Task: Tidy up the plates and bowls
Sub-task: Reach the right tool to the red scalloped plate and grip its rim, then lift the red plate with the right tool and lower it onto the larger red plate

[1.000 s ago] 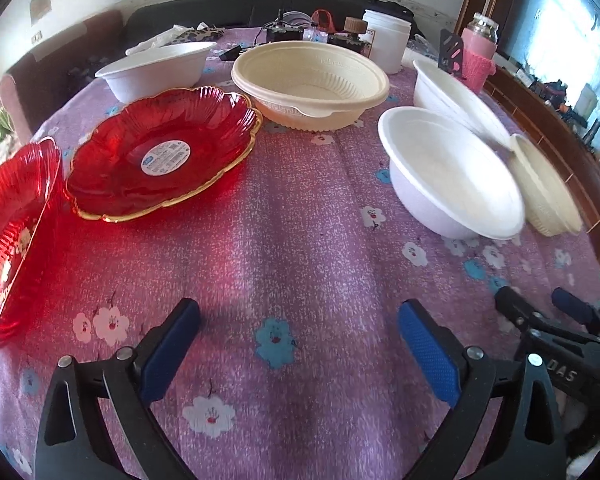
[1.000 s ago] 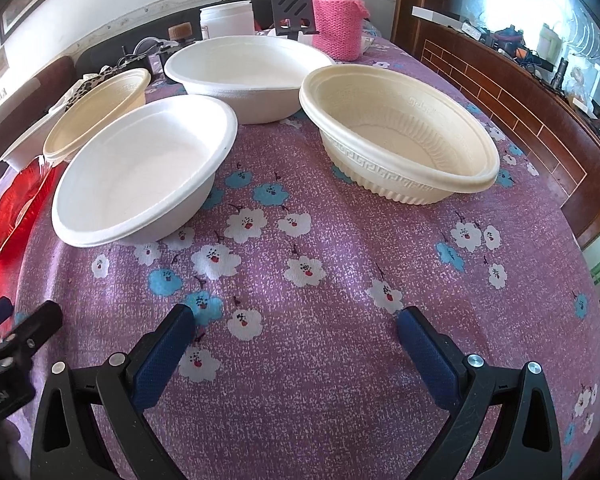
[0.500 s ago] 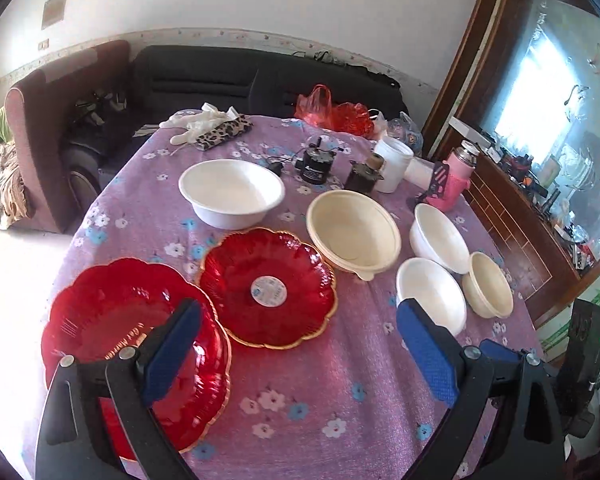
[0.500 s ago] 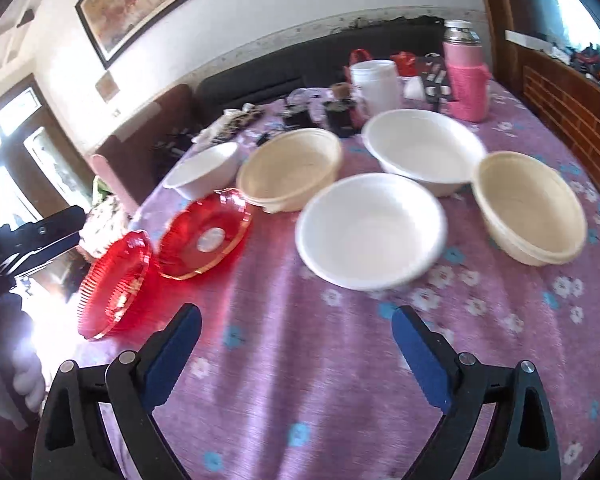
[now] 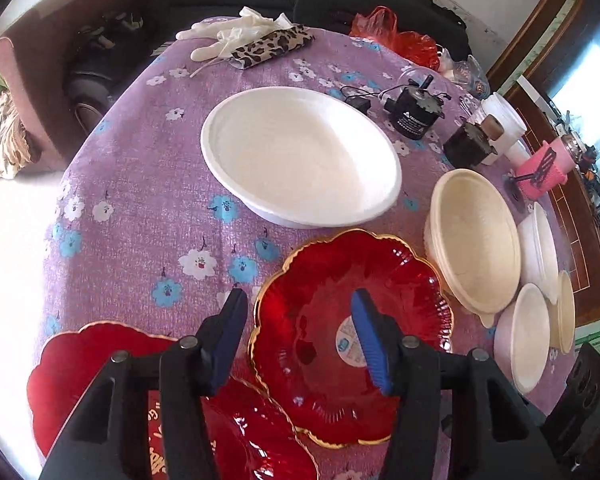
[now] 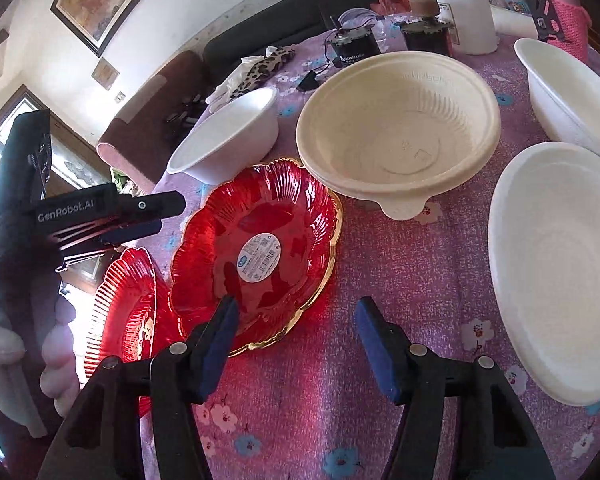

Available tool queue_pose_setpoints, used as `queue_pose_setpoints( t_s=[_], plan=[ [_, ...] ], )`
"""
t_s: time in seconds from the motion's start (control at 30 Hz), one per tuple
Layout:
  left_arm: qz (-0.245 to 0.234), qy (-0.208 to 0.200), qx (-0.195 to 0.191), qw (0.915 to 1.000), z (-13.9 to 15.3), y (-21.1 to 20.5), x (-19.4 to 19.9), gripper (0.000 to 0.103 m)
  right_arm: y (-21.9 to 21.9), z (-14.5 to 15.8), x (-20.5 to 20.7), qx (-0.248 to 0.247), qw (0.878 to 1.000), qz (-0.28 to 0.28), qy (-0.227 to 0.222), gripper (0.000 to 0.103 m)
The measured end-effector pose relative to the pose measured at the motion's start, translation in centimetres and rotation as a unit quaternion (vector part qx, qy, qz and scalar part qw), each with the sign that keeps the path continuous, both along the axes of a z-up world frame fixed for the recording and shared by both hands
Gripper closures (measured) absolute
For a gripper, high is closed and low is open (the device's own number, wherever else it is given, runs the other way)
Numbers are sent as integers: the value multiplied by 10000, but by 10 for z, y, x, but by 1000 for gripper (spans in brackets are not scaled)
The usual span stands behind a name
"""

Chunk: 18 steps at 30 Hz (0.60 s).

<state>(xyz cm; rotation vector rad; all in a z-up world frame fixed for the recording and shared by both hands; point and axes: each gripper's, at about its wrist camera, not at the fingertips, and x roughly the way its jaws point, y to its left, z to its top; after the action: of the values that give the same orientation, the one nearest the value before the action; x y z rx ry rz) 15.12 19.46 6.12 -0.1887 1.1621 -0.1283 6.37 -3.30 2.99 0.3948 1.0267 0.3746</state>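
A red gold-rimmed plate [image 5: 340, 320] with a round sticker lies on the purple cloth; it also shows in the right wrist view [image 6: 260, 248]. A second red plate [image 5: 100, 364] lies left of it, partly under it [image 6: 128, 312]. My left gripper [image 5: 300, 344] is open above the stickered plate's near-left rim. My right gripper [image 6: 296, 340] is open, its left finger over that plate's near rim. A white bowl [image 5: 300, 156] sits behind, and a cream bowl [image 6: 400, 128] to the right.
More white bowls [image 6: 556, 264] [image 6: 572, 92] [image 6: 228, 136] and a small cream bowl [image 5: 564, 312] stand on the right side. A white tub [image 6: 460, 12], dark jars [image 5: 414, 112], a pink-sleeved flask [image 5: 540, 168] and gloves [image 5: 236, 36] crowd the far edge. The table edge drops off at left.
Both grippers have come down and closer to the red stickered plate. Their jaws have narrowed but stay open. The left gripper now appears at the left in the right wrist view.
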Motion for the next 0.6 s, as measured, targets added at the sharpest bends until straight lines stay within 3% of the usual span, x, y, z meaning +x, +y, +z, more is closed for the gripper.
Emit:
queue_pose_setpoints(
  t_s=[0.1,0.2,0.33,0.43,0.5,0.6],
  plan=[
    [-28,201,74,9998,-12,-3,13,50,0,-5,8,93,9999,43,90,40],
    [-120,452,103,9989,-24,-9,23,50,4,-12,13,184,9996,86,195,49],
    [-266,589,409,9971,-33,-22,29,51,3,-11,16,247,9996,51,147,52],
    [-330,523,771,9951,-34,-31,26,59,7,-13,17,259,9996,48,123,61],
    [-285,470,913,9943,-33,-31,25,70,6,-14,17,196,9998,-15,79,69],
    [-123,371,737,9965,-25,-22,21,75,1,-14,15,296,9995,-70,73,78]
  ],
)
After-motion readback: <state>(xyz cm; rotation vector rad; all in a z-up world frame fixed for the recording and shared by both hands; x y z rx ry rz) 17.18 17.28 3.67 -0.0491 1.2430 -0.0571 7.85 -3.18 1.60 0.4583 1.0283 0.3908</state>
